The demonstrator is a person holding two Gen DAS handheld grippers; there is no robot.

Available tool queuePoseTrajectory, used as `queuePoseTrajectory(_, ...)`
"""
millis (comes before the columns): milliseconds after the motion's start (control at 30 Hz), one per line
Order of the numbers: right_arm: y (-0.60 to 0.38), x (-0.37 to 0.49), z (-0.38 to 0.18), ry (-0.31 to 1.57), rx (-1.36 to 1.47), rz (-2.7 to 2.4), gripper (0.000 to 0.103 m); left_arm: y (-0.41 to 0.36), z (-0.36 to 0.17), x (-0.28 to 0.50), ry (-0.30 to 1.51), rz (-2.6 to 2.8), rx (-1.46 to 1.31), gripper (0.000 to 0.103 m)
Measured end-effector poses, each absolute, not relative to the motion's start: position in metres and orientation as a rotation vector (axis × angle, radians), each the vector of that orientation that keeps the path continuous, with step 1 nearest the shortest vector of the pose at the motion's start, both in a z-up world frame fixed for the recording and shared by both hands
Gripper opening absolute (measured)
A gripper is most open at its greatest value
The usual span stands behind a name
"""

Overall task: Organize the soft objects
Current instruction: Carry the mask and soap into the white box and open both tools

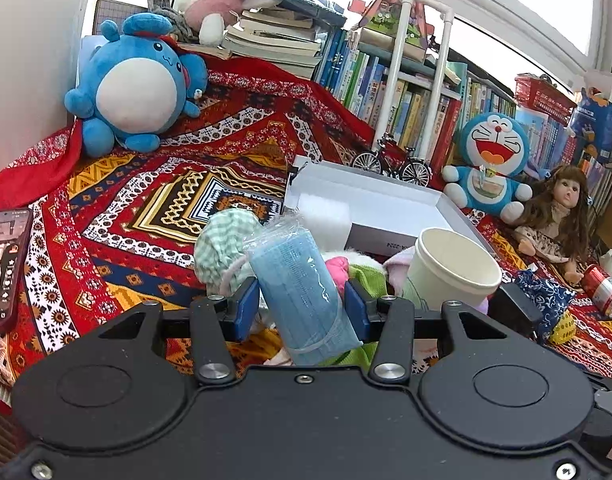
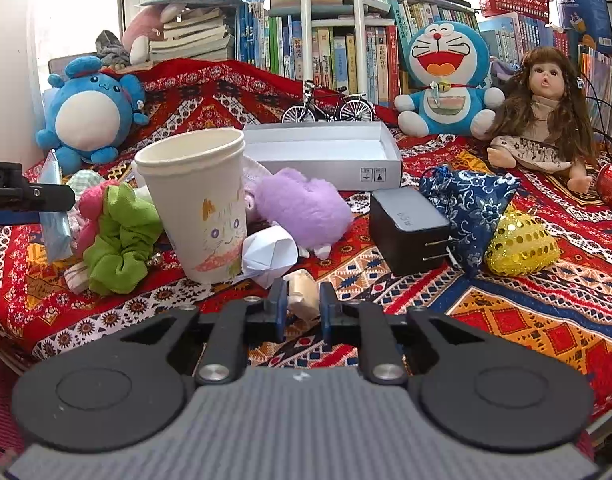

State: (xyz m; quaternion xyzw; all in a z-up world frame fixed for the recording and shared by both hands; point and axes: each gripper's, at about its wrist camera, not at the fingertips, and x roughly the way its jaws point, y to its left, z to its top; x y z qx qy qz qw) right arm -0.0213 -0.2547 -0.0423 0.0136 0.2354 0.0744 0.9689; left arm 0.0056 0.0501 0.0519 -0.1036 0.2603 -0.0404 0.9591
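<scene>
Simply plastic-wrapped pale blue face masks [image 1: 302, 296], tilted.

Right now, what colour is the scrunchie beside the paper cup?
Bright green scrunchie; clearest in the right wrist view.

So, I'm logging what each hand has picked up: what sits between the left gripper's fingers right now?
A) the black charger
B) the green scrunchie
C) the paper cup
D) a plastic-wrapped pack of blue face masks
D: in the left wrist view the blue mask pack in clear wrap stands between the left gripper fingers, while the paper cup stands off to the side.
</scene>
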Motion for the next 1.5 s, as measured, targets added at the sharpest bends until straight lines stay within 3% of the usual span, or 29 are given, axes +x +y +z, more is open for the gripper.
queuePoseTrajectory(433, -0.282, 0.007, 0.014, 0.374, 0.109, 0.163, 0.022, 0.077, 0.099, 0.065, 0.529, -0.259, -0.323, 0.044)
queuePoseTrajectory(767, -0.301, 0.099, 0.056, 0.488, 0.211, 0.269, 0.022, 0.05, 0.127, 0.177, 0.655, -0.456, -0.318, 0.044)
queuePoseTrajectory(1167, -0.28, 0.212, 0.036, 0.735, 0.232, 0.307, 0.022, -0.037, 0.076, 0.3, 0.941, -0.485, -0.132, 0.044)
queuePoseTrajectory(1500, -0.276, 0.238, 0.004, 0.832, 0.25, 0.281, 0.022, -0.051, 0.041, 0.327, 1.039, -0.453, -0.106, 0.044)
